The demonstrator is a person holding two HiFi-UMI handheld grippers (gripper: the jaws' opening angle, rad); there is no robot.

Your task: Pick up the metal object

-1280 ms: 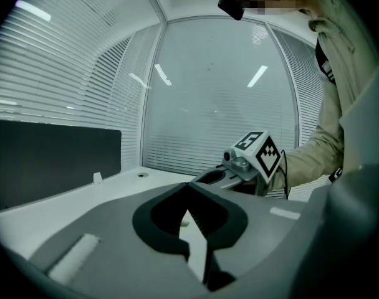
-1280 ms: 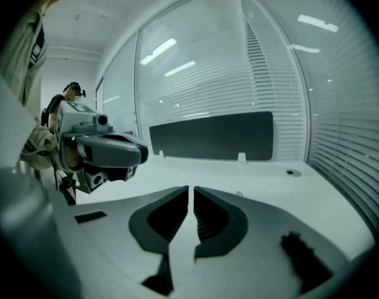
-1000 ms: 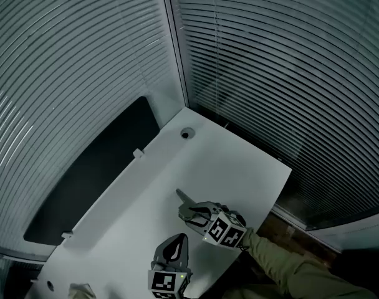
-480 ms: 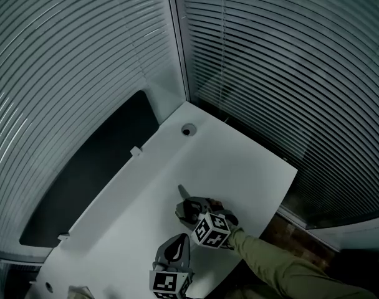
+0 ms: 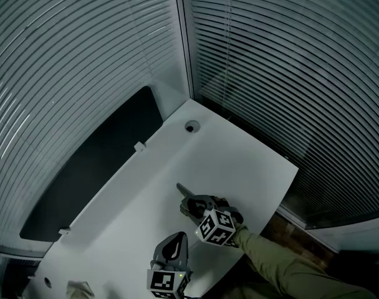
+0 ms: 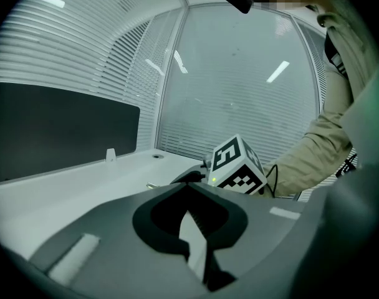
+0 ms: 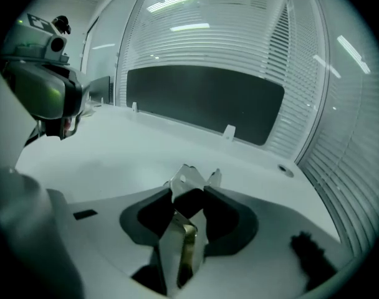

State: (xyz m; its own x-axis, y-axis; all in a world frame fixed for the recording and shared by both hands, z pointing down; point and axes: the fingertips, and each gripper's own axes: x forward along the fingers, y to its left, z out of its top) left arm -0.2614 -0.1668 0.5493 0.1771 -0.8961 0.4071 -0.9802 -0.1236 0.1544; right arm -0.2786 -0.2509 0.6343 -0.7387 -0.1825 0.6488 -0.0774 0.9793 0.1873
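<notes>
A thin, bent metal object [image 7: 180, 238] lies between the jaws of my right gripper [image 7: 191, 190], and its shiny tip [image 7: 184, 178] sticks out past them. The jaws are closing and press on it. In the head view the right gripper [image 5: 189, 205] hovers over the near right part of the white table [image 5: 233, 161], the metal object's [image 5: 182, 190] tip pointing up-left. My left gripper [image 5: 178, 240] sits just below it near the front edge, shut with nothing in it. Its closed jaws [image 6: 184, 187] point toward the right gripper's marker cube [image 6: 236, 165].
A round cable hole [image 5: 191, 127] marks the table's far corner. A dark panel [image 5: 96, 167] runs along the left edge, with small white clips [image 5: 139, 146] on it. Slatted blinds [image 5: 289, 73] enclose the corner. A pale crumpled thing [image 5: 80, 288] lies at the near left.
My right gripper has shifted slightly to the left, toward the left gripper, still with the metal object in it. The left gripper has barely moved.
</notes>
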